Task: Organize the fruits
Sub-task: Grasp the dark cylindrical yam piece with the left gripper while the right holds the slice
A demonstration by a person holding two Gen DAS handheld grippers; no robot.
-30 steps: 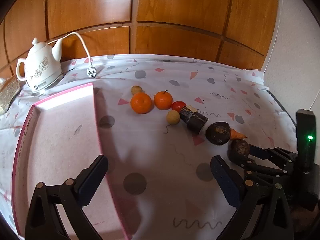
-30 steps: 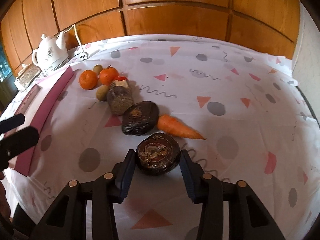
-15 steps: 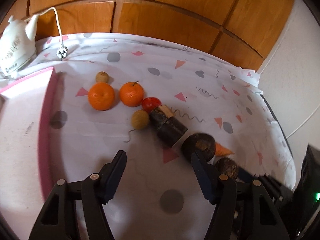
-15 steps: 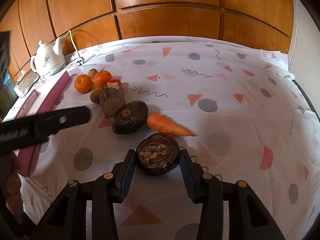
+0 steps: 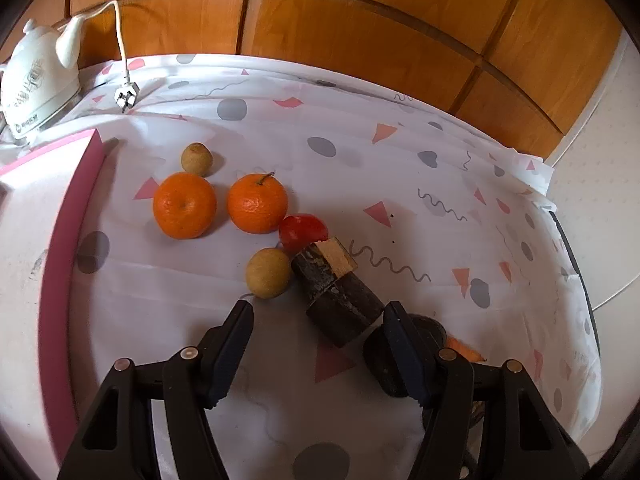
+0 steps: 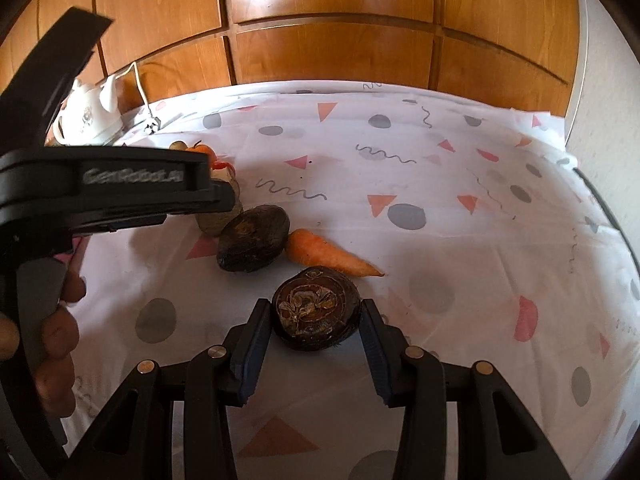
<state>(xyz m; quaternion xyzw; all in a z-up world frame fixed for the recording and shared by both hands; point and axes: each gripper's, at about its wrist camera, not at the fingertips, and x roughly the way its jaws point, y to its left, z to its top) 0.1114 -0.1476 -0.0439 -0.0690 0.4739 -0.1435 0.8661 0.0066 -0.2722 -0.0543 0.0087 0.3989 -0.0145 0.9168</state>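
The left gripper (image 5: 318, 312), half-open and empty over the dark cut log chunk (image 5: 336, 292), should drop squarely and squeeze mid-length so it can't roll, while the right gripper (image 6: 314, 320) clamps the dark round root (image 6: 316, 314).

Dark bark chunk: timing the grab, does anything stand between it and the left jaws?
Nothing visible. The left gripper, jaws just closed partway yet open, flanks the dark bark chunk; a tan fruit sits beside.
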